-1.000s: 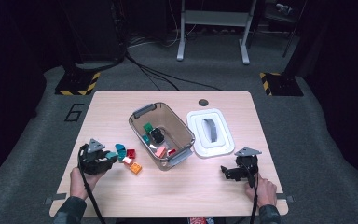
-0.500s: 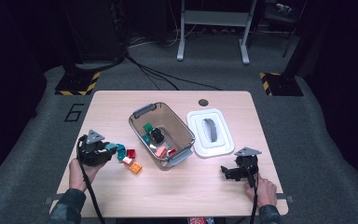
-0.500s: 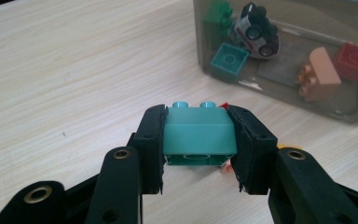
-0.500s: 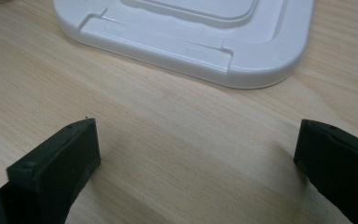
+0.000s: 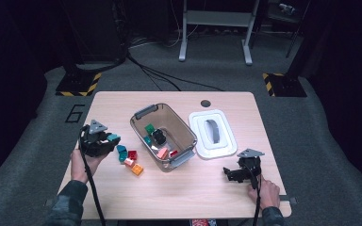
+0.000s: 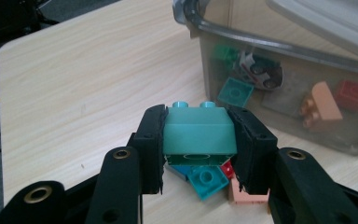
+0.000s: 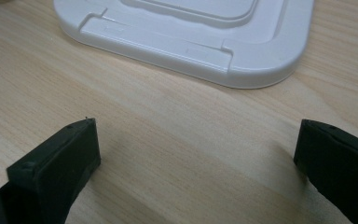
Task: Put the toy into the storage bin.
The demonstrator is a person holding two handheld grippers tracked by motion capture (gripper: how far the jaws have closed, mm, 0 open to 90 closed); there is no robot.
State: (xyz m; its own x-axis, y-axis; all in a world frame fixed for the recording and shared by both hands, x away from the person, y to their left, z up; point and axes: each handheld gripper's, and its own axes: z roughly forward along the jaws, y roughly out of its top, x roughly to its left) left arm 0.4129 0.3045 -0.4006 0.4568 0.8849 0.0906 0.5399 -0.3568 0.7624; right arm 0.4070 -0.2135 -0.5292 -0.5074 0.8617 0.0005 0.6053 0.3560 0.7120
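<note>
At the left of the high view, the left tongs point(image 5: 107, 140) are clamped on a teal block point(image 5: 113, 137), held just off the counter point(image 5: 179, 197). In the left gripper view the block point(image 6: 199, 130) sits squarely between the two black jaws, its two studs pointing away from the camera and its hollow underside facing it. Below the held block lie loose bricks: a teal one point(image 6: 208, 179), a red one point(image 6: 228, 169) and a peach one point(image 6: 244, 195). In the high view those loose pieces lie just right of the left tongs, with an orange brick point(image 5: 137, 169) lowest in the cluster.

A clear bin point(image 5: 143, 129) with grey handles stands at the centre of the frame, holding a green block point(image 5: 149, 128), a dark toy car point(image 5: 159, 136), a peach piece point(image 5: 162, 152) and a red piece point(image 5: 173, 153). Its white lid point(image 5: 212, 133) lies flat just right of it.

At the lower right, the right tongs point(image 5: 231, 173) hang low over bare counter, apart from the lid. In the right gripper view the jaws stand wide apart with nothing between them, the lid's edge point(image 7: 186, 51) lying across the upper frame.
</note>
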